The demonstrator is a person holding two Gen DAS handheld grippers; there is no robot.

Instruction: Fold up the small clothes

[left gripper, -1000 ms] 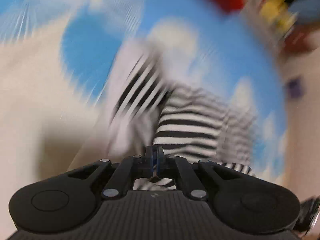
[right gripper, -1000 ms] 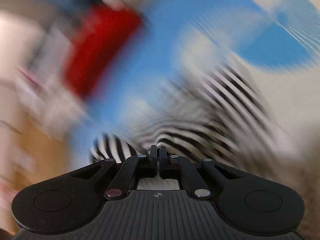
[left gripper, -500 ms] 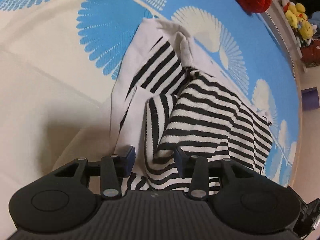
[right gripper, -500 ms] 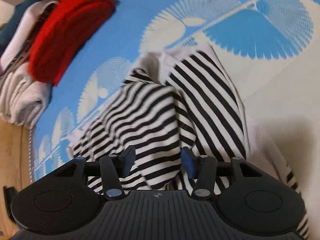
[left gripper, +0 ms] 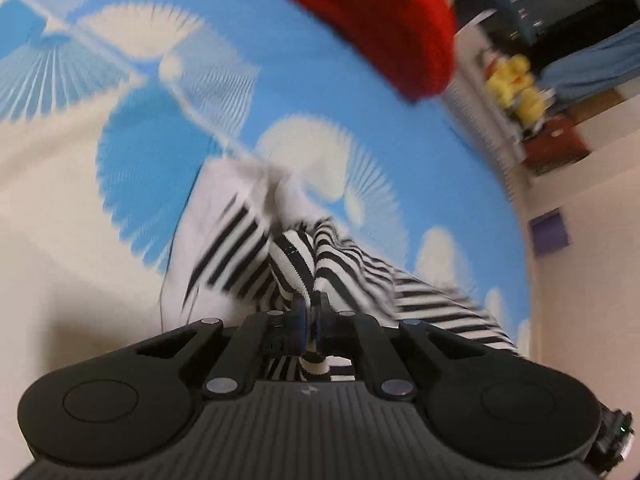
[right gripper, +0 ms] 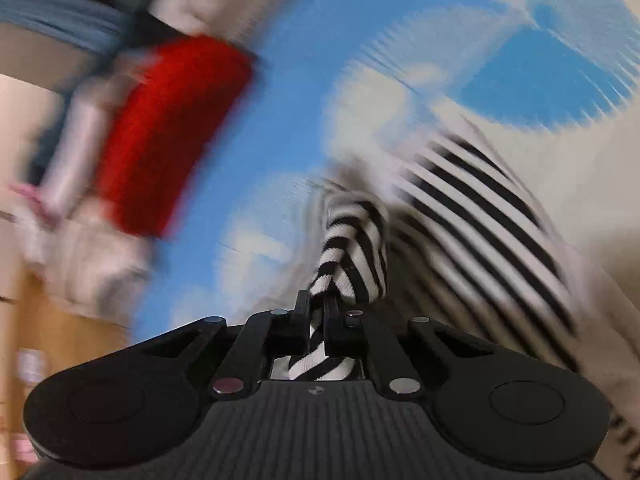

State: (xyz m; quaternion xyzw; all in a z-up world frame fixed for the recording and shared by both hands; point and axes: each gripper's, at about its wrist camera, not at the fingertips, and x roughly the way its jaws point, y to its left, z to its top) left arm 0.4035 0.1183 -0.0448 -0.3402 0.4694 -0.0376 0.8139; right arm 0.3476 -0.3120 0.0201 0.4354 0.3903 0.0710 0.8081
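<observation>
A small black-and-white striped garment (left gripper: 344,268) with a plain white part lies crumpled on a blue-and-cream patterned bedspread (left gripper: 168,152). My left gripper (left gripper: 310,312) is shut on a fold of the striped cloth, which bunches up between its pads and pokes out behind them. In the right wrist view the same striped garment (right gripper: 480,208) stretches away to the right, and my right gripper (right gripper: 316,308) is shut on a twisted roll of it that rises just ahead of the jaws. Both views are blurred by motion.
A folded red garment (left gripper: 376,20) lies at the far edge of the bedspread, with pale folded clothes (right gripper: 80,248) beside it in the right wrist view. Yellow soft toys (left gripper: 516,84) and a purple object (left gripper: 550,232) sit past the bed edge on the right.
Half a second ago both grippers stood open over the striped garment. Now both have shut on folds of it and lifted, pulling the cloth up, and both views have tilted upward.
</observation>
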